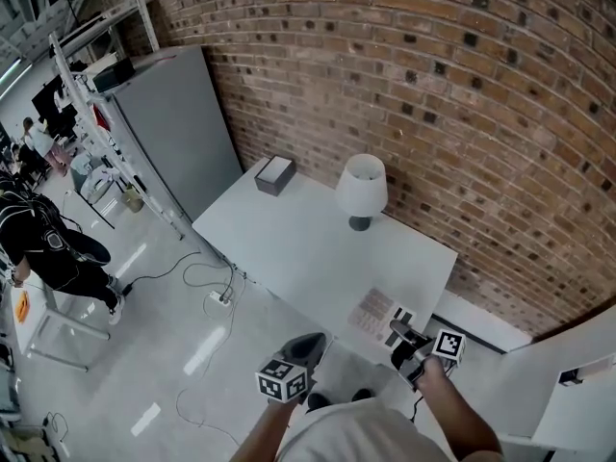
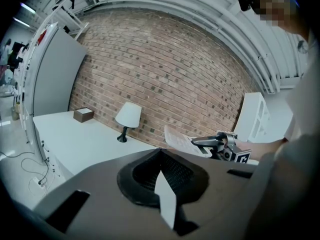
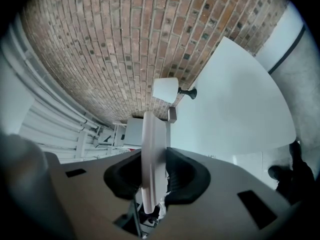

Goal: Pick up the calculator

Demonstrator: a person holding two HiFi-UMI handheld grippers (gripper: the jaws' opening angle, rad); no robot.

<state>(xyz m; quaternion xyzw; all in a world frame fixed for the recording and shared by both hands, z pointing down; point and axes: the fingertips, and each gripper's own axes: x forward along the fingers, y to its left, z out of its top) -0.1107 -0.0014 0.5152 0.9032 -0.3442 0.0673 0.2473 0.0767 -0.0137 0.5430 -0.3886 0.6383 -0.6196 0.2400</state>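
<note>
The calculator (image 1: 378, 313) is a flat white slab with rows of keys, at the near right corner of the white table (image 1: 289, 248). My right gripper (image 1: 399, 333) is shut on its near end. In the right gripper view the calculator (image 3: 152, 129) stands edge-on, pinched between the two dark jaws of the right gripper (image 3: 151, 153). From the left gripper view the calculator (image 2: 176, 140) hangs tilted above the table, held by the right gripper (image 2: 200, 142). My left gripper (image 1: 310, 343) hovers off the table's near edge, its jaws shut and holding nothing; its tips (image 2: 160, 151) meet.
A white lamp (image 1: 362, 189) stands by the brick wall, and a small box (image 1: 275, 174) sits at the table's far corner. A grey cabinet (image 1: 178, 128) stands left of the table, with cables (image 1: 207, 287) on the floor. A person (image 1: 48, 243) is at far left.
</note>
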